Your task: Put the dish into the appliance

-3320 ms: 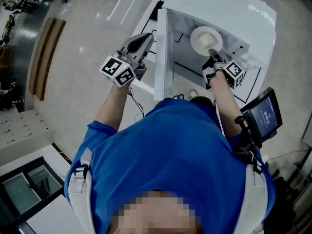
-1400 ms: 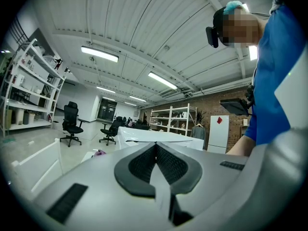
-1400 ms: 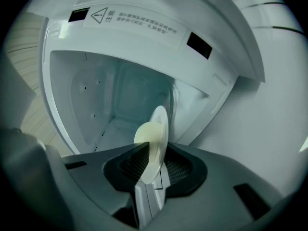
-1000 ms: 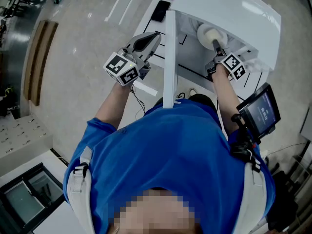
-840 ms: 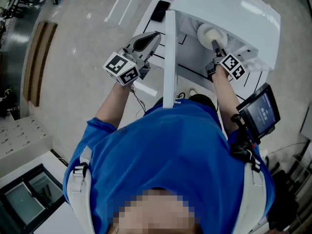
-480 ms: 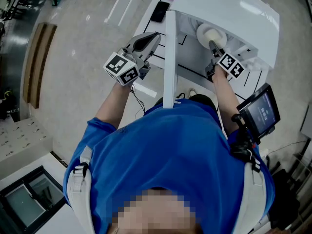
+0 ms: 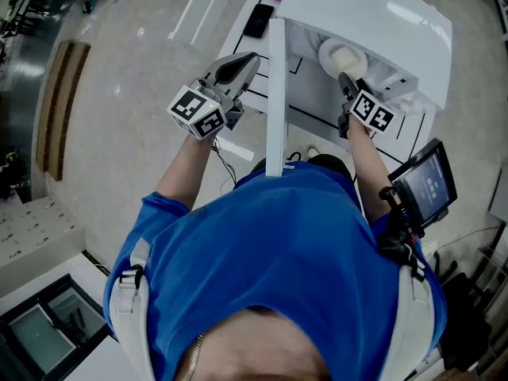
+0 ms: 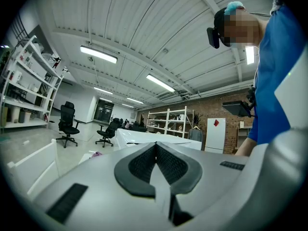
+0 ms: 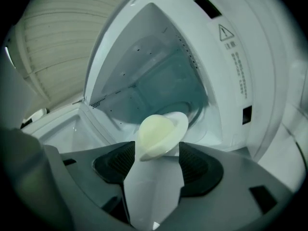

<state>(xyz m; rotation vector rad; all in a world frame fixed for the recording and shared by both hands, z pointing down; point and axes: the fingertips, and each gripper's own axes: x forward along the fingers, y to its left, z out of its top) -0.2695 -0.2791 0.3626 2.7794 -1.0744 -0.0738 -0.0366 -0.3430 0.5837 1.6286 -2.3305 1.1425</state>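
Compared with the frame a second earlier, the marker cube (image 7: 370, 110) on the right gripper (image 9: 157, 153) showed a different face to the head view, which indicated a roll about the gripper's own axis. The gripper tips also sat slightly nearer the person than before. The jaws had just been opening and stood wide apart. The dish (image 9: 158, 130) lay just ahead of the fingertips, at the mouth of the gap, with no pad seen pressing on it. In the head view it was uncovered, whereas the gripper tips had overlapped it a second earlier.

The dish sat inside the cavity of the appliance (image 7: 373, 10), directly ahead of the right gripper. The open door (image 7: 275, 86) stood to that gripper's left.

The left gripper (image 8: 156, 146) was fully closed on nothing. It was held in the same place as before, on the far side of the door, and pointed level into the room.

Assessment: the release appeared complete, so placement of the dish was probably done. The remaining work was judged to be a straight withdrawal of the right gripper, keeping the open jaws from catching the dish rim.
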